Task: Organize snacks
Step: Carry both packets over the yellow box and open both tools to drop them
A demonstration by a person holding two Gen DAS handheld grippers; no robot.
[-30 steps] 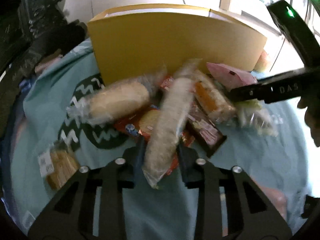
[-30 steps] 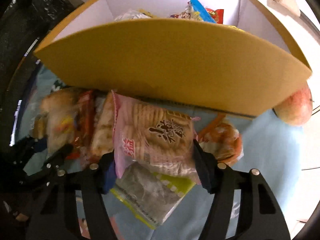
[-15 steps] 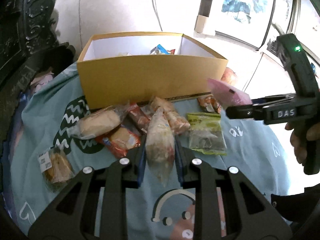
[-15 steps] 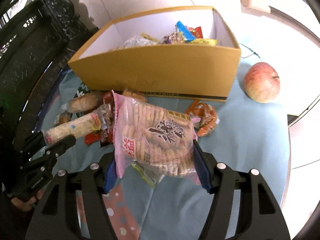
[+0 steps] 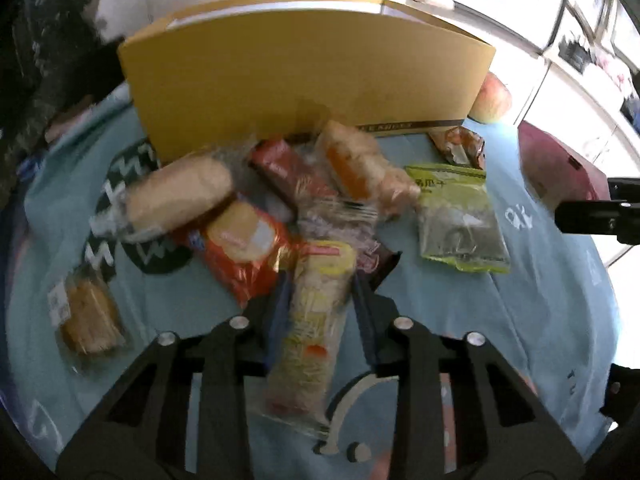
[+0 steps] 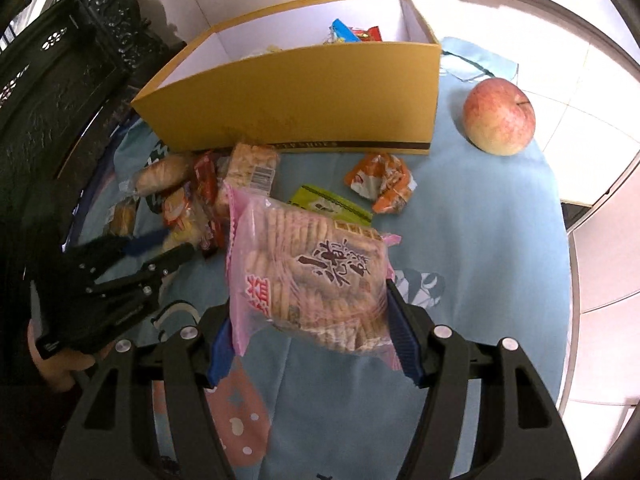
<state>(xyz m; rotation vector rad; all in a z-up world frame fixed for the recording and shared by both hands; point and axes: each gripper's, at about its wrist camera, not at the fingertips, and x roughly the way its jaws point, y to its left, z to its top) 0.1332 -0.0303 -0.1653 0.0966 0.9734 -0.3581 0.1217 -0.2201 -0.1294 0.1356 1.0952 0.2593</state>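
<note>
A long clear pack of rice crackers (image 5: 316, 320) stands between the fingers of my left gripper (image 5: 320, 280), end toward the camera. The pads still touch it while the jaws are opening. It hangs low over a pile of snacks in front of the yellow box (image 5: 304, 72). My right gripper (image 6: 310, 312) is shut on a pink bag of round crackers (image 6: 312, 272), held above the blue cloth (image 6: 480, 240) short of the yellow box (image 6: 304, 96). The left gripper (image 6: 168, 244) shows at the left of the right wrist view. The pink bag (image 5: 556, 168) shows at the right edge of the left wrist view.
The pile holds a bread roll (image 5: 176, 196), an orange-red pack (image 5: 244, 248), a red bar (image 5: 288, 172) and a filled bun (image 5: 360, 168). A green pack (image 5: 460, 220), an orange wrapper (image 6: 380, 182) and a small cake (image 5: 88, 316) lie apart. An apple (image 6: 499, 116) sits right of the box. Several snacks lie inside the box.
My left gripper rose and drew back with the long pack, then came down close over the pile again. My right gripper pulled back from the box with the pink bag.
</note>
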